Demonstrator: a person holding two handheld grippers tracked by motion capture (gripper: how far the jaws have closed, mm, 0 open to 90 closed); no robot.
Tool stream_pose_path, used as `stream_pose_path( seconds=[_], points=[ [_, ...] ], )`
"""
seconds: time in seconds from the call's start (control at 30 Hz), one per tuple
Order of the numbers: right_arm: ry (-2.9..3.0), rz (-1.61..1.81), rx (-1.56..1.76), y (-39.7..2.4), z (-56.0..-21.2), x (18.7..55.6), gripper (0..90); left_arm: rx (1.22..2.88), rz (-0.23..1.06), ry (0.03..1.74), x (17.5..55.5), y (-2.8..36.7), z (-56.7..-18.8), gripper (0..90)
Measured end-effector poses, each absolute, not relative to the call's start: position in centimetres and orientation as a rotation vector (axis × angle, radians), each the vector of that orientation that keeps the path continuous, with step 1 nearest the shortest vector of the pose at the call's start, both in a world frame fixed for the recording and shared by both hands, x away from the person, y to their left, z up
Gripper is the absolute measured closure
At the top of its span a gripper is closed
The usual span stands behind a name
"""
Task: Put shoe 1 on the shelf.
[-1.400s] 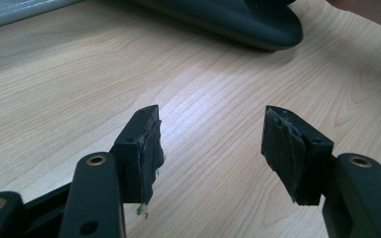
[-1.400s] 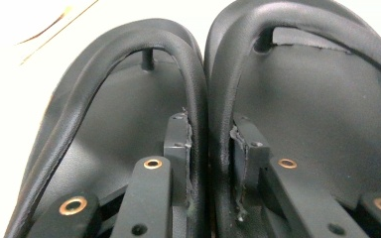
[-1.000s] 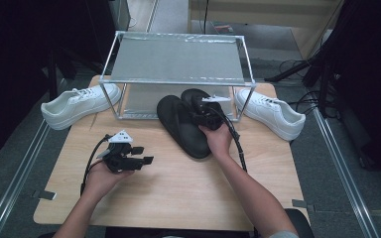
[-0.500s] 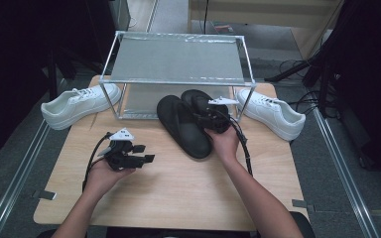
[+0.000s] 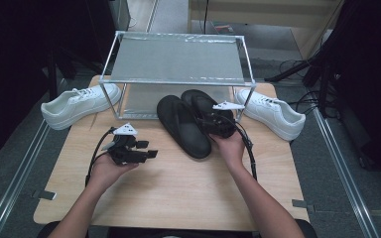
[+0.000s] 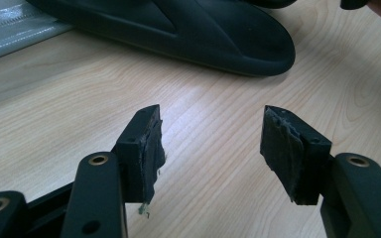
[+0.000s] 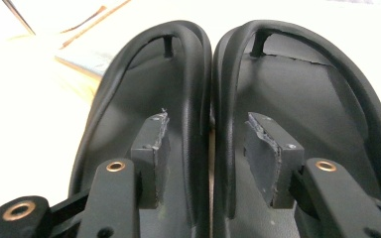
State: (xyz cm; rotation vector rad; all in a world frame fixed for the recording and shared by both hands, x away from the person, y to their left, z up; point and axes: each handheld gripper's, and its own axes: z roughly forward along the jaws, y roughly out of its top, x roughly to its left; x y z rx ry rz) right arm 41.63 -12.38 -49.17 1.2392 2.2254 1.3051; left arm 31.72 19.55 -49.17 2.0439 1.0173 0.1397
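Note:
Two black flip-flops lie side by side on the wooden table (image 5: 178, 193), toes toward the shelf: the left one (image 5: 181, 126) (image 7: 129, 99) and the right one (image 5: 196, 101) (image 7: 302, 99). My right gripper (image 5: 204, 118) (image 7: 206, 144) hovers over their heels, open, its jaws astride the two touching inner rims, and the pads stand just off the rubber. My left gripper (image 5: 151, 153) (image 6: 211, 144) is held low over bare wood to the left, open and empty, pointing at the heel of the left flip-flop (image 6: 203, 34).
A metal-framed shelf (image 5: 178, 59) with a grey top stands at the back of the table. One white sneaker (image 5: 79, 104) lies at its left and another (image 5: 273, 114) at its right. Black cables trail from both grippers toward the person.
My right gripper has drawn back a little toward the person and to the right, over the flip-flops' heels. The left hand has stayed in place.

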Motion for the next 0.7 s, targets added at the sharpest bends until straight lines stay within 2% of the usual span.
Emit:
stream_pose_path(
  seconds=[0.23,0.43,0.7],
  points=[
    [2.250,1.327,1.212,-13.2,-48.8,40.5,54.1,2.038,0.120,1.021,32.6,19.1,-48.8,47.8],
    [2.283,1.372,1.200,-13.8,-48.7,39.2,54.6,2.029,0.115,0.986,32.9,18.8,-47.9,67.1],
    [2.301,1.365,1.157,-14.7,-49.0,36.9,53.1,2.037,0.077,0.979,33.6,18.7,-47.6,78.5]
  ],
)
